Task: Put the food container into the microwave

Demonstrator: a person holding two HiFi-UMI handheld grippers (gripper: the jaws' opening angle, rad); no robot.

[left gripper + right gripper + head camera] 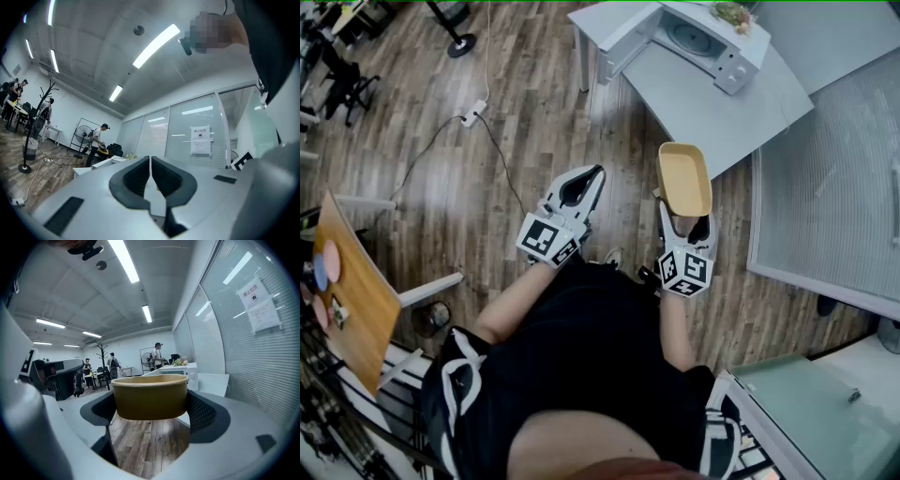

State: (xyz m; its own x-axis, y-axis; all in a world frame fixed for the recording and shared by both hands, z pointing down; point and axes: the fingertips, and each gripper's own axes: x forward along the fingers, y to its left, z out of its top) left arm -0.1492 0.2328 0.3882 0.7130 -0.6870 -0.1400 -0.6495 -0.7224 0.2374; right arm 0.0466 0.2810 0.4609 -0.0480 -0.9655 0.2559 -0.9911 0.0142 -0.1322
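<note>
A tan paper food container (684, 178) is held upright over the wood floor, with my right gripper (686, 223) shut on its side walls. In the right gripper view the container (151, 397) fills the gap between the dark pads (205, 412). My left gripper (581, 187) hovers beside it to the left, shut and holding nothing; in the left gripper view its pads (165, 179) meet with only a thin slit between them. The white microwave (692, 39) stands with its door open on a grey table (731, 112) ahead, and shows far off as the microwave (178, 372) in the right gripper view.
A wooden table (352, 291) with small items is at the left. A glass partition with blinds (834, 197) runs along the right. A power strip and cable (472, 116) lie on the floor. People (158, 355) stand at the far end of the room.
</note>
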